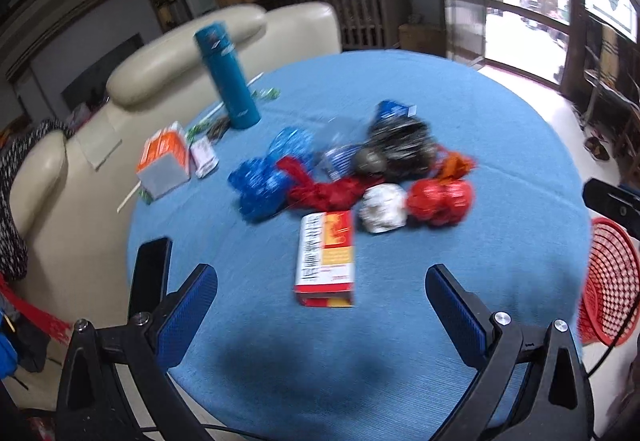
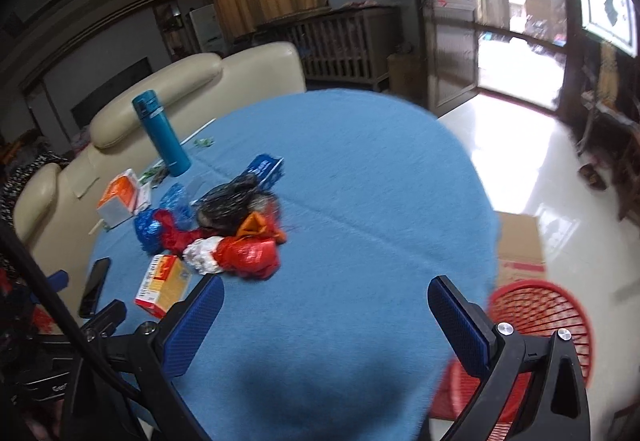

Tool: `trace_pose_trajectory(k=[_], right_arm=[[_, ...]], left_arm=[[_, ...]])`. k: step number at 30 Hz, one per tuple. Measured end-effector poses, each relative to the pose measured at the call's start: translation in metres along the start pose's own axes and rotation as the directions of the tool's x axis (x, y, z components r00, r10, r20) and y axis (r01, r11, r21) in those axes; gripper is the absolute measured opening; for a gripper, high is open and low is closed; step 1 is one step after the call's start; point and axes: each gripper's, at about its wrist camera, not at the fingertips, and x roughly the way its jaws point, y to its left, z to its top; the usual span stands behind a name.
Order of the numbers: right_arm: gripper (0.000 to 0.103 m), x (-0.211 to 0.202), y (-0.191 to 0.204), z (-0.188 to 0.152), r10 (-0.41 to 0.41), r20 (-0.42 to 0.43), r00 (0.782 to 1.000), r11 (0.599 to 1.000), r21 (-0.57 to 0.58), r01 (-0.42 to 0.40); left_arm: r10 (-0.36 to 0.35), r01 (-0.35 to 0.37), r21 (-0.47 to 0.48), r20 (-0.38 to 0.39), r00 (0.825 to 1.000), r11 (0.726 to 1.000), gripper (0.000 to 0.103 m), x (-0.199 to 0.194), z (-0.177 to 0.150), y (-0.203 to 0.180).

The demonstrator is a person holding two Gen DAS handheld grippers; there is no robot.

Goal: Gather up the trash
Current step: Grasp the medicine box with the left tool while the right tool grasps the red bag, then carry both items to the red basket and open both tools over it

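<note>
Both claws, left (image 1: 322, 303) and right (image 2: 326, 315), are wide apart and hold nothing. Lower the left claw straight over the box (image 1: 326, 257), then squeeze gently.

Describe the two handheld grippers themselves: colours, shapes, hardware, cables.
The left gripper and the right gripper look alike: each has a black angular frame with triangular cut-outs, silver round bolt heads at the joints, and two flat fingers faced with blue dimpled pads. Thin black cables run beside both. No hand or sleeve is clearly visible.
</note>
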Motion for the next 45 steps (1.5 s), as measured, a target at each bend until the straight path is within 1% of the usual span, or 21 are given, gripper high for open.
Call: trace_pose_trajectory(k=[3,5,7,9,11,13,16,17,19,20,22,23,24,26,30,32,35,37,40,42,45], right_arm=[[0.101,0.034,0.003,0.001,0.080,-0.064,0.995,0.997,0.026,-0.078],[0.096,0.056,0.008,0.003,0.141,-0.100,0.985,0.990,0.040,-0.137],[0.085,0.076,0.013,0.007,0.184,-0.133,0.974,0.982,0.057,-0.178],[0.081,0.097,0.016,0.011,0.208,-0.169,0.963,0.977,0.085,-0.196],[0.077,0.118,0.017,0.015,0.234,-0.192,0.953,0.968,0.138,-0.210],[0.073,0.137,0.015,0.020,0.256,-0.213,0.943,0.955,0.204,-0.213],[0.072,0.157,0.013,0.024,0.330,-0.223,0.917,0.919,0.298,-0.258],[0.072,0.163,0.015,0.025,0.334,-0.234,0.913,0.916,0.309,-0.256],[0.065,0.176,0.019,0.022,0.328,-0.282,0.902,0.918,0.320,-0.234],[0.065,0.177,0.018,0.021,0.343,-0.277,0.898,0.909,0.339,-0.243],[0.059,0.175,0.018,0.020,0.368,-0.268,0.890,0.897,0.353,-0.265],[0.055,0.174,0.018,0.019,0.370,-0.265,0.891,0.898,0.348,-0.269],[0.048,0.172,0.018,0.018,0.371,-0.265,0.890,0.899,0.343,-0.272],[0.046,0.165,0.015,0.015,0.382,-0.258,0.888,0.893,0.349,-0.283],[0.045,0.143,0.008,0.009,0.377,-0.228,0.898,0.898,0.327,-0.294],[0.045,0.127,0.002,0.007,0.378,-0.205,0.903,0.898,0.320,-0.303],[0.045,0.101,-0.010,0.004,0.361,-0.162,0.919,0.906,0.296,-0.303],[0.045,0.081,-0.021,0.001,0.335,-0.132,0.933,0.914,0.285,-0.288],[0.045,0.050,-0.042,-0.004,0.278,-0.080,0.957,0.931,0.269,-0.248],[0.045,0.031,-0.056,-0.008,0.245,-0.050,0.968,0.938,0.264,-0.224],[0.045,-0.001,-0.087,-0.018,0.204,-0.008,0.979,0.937,0.292,-0.192]], left_arm=[[0.004,-0.006,-0.056,-0.040,0.999,0.998,0.103,0.022,-0.001,0.023],[-0.006,0.001,-0.087,-0.060,0.998,0.996,0.103,0.034,-0.002,0.035],[-0.025,0.016,-0.114,-0.077,0.997,0.993,0.103,0.043,-0.002,0.042],[-0.068,0.057,-0.129,-0.085,0.994,0.990,0.103,0.051,-0.001,0.044],[-0.113,0.098,-0.138,-0.100,0.989,0.985,0.103,0.058,0.001,0.042],[-0.151,0.137,-0.137,-0.094,0.984,0.981,0.103,0.064,0.006,0.037],[-0.169,0.158,-0.125,-0.088,0.982,0.980,0.103,0.076,0.014,0.030],[-0.182,0.170,-0.126,-0.091,0.979,0.977,0.102,0.081,0.016,0.028],[-0.197,0.180,-0.135,-0.126,0.972,0.974,0.092,0.092,0.018,0.024],[-0.209,0.189,-0.140,-0.139,0.968,0.972,0.084,0.097,0.017,0.024],[-0.228,0.206,-0.142,-0.169,0.959,0.968,0.075,0.107,0.013,0.022],[-0.231,0.206,-0.144,-0.191,0.954,0.968,0.059,0.112,0.011,0.020],[-0.244,0.216,-0.149,-0.210,0.947,0.965,0.049,0.116,0.008,0.019],[-0.245,0.222,-0.135,-0.195,0.950,0.966,0.049,0.113,0.006,0.018],[-0.241,0.220,-0.134,-0.171,0.955,0.966,0.049,0.100,0.003,0.017],[-0.236,0.221,-0.111,-0.149,0.960,0.969,0.049,0.087,0.003,0.012],[-0.235,0.228,-0.072,-0.110,0.966,0.971,0.049,0.063,0.003,0.004],[-0.255,0.250,-0.061,-0.089,0.963,0.966,0.049,0.048,0.003,-0.003],[-0.285,0.284,-0.013,-0.063,0.957,0.959,0.049,0.028,0.004,-0.019],[-0.313,0.314,0.023,-0.047,0.949,0.949,0.049,0.014,0.005,-0.033],[-0.361,0.363,0.089,-0.040,0.932,0.927,0.049,-0.003,0.005,-0.056]])
